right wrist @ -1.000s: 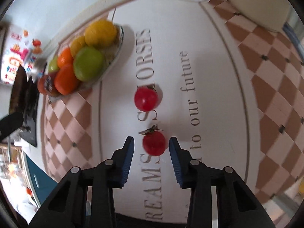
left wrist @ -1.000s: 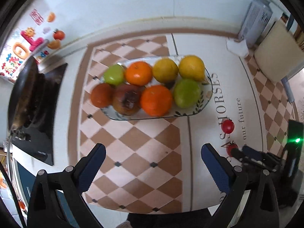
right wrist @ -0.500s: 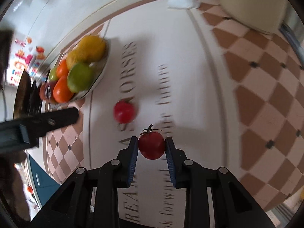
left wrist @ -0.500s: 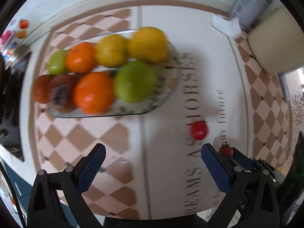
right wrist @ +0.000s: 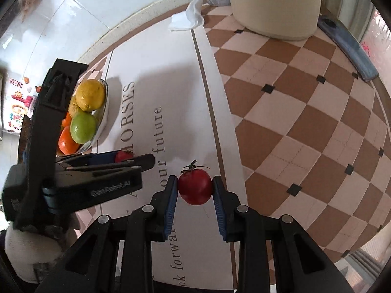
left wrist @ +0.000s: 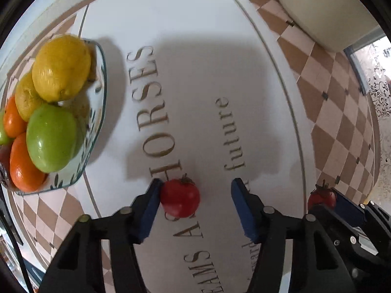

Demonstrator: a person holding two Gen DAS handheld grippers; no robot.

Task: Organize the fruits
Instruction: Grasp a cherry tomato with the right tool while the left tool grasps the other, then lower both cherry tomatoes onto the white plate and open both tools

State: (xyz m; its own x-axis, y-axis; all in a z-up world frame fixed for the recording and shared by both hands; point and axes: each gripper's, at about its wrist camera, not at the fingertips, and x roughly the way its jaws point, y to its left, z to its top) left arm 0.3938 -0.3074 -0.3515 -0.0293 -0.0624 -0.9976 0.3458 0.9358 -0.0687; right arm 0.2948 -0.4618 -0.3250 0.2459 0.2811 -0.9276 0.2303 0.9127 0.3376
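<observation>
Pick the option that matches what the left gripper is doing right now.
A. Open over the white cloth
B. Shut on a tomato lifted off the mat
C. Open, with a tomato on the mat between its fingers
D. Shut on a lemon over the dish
C: the left gripper is open, the tomato against one finger, a gap to the other.

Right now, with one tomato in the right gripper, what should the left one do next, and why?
Probably close the left gripper. Its jaws are open around the second tomato on the mat, one pad touching it, the other apart. The right gripper already holds its tomato; the fruit dish waits left.
</observation>
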